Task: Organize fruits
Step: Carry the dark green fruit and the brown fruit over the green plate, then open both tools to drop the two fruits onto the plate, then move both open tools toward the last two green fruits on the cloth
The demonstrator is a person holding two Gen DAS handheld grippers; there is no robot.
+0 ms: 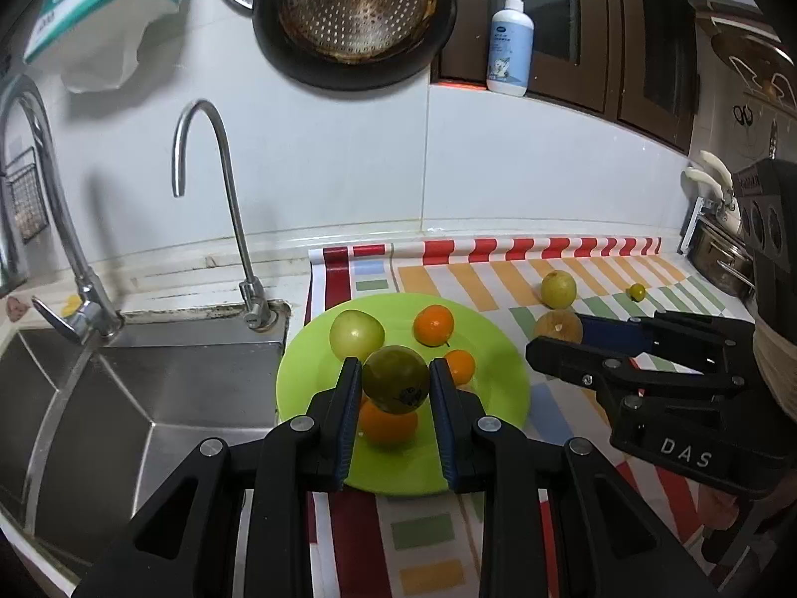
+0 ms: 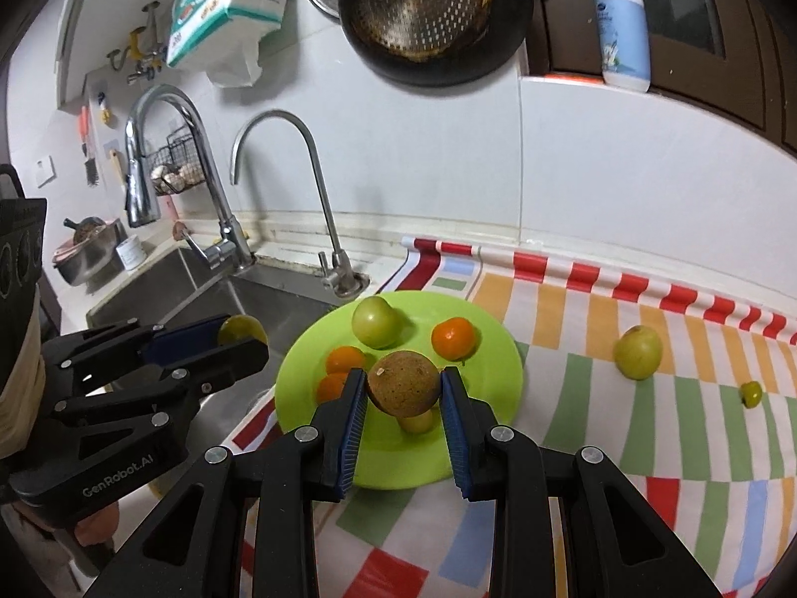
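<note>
Each hand-held gripper is clamped on a fruit above the green plate, the left on a dark green fruit, the right on a brown fruit, seemingly to join the oranges there.

A plate sits on a mat spread over the counter, just right of a sink. Two taps stand behind the sink, against the wall. On the plate lie several fruits: two toward the back, the others nearer the front. Above the plate's near edge, the left gripper holds one fruit between its fingers. To its right, the right gripper holds another fruit. Further right on the mat, well apart from the plate, lie a larger fruit and, beyond it, a tiny one. A pan hangs on the wall above, with a pump bottle on a ledge to its right.
</note>
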